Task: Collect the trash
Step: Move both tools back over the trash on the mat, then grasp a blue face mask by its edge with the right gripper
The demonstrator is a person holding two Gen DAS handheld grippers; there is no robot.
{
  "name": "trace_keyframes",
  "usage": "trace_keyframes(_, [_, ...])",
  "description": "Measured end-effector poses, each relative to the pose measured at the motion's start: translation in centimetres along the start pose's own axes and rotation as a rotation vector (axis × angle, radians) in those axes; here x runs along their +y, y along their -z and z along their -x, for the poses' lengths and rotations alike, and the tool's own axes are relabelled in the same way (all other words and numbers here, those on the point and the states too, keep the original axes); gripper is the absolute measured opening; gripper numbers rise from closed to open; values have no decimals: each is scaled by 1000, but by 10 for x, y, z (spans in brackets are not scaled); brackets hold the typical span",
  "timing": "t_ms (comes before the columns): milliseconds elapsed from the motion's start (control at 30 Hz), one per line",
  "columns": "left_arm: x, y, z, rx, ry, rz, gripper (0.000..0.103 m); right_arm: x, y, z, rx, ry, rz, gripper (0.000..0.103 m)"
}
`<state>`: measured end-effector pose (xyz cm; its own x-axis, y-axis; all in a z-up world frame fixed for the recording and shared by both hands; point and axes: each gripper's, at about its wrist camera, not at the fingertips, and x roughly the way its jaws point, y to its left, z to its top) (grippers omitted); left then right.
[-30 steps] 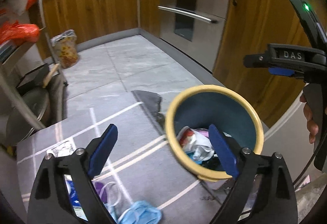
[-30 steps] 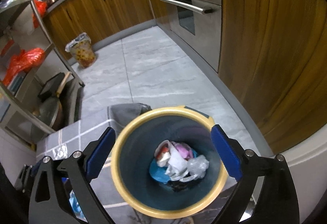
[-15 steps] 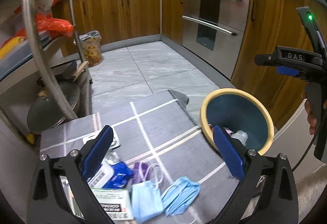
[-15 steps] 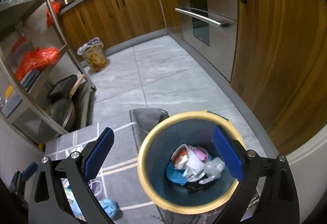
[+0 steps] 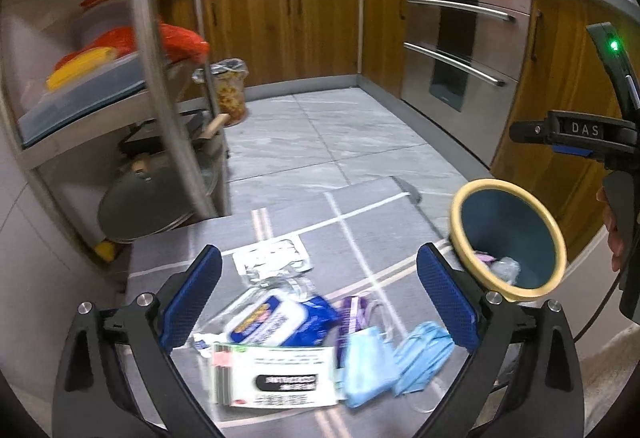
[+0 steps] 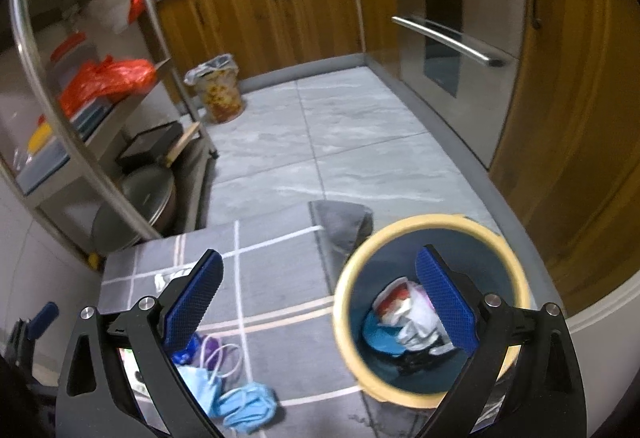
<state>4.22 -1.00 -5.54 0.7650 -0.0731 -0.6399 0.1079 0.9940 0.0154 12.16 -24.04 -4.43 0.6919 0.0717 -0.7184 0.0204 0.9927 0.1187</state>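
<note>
Here, both the left gripper (image 5: 318, 296) and right gripper (image 6: 320, 296) hang open and empty above loose face masks (image 5: 394, 354) and wrappers (image 5: 280, 322) beside the bin (image 5: 508, 238), where a careless pinch risks snagging the mat (image 5: 360, 230).

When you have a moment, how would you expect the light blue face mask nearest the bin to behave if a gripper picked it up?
The face mask lies crumpled and folded on the mat, so it is probably floppy and would likely drape. It looks thin, so probably very light. Its loose ear loops might snag the neighbouring mask.
</note>
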Motion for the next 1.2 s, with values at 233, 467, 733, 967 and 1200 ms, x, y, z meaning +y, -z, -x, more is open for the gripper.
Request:
trace_keyframes(233, [48,13,7,11,-64,68,96,51,9,-13,31,-58,61,96])
trace_keyframes(467, [86,39,4,58,-120,75,96,102,33,-34,120,-126,100,96])
trace_keyframes(733, [122,77,-5,143,-139,127,96,129,72,-48,206,-115,141,96])
trace_keyframes(967, [128,78,-6,142,-144,150,96,135,106,-64,302,-101,161,96])
trace_keyframes(1200, [116,73,-7,130,-149,96,96,141,132,-91,417,-94,214,71])
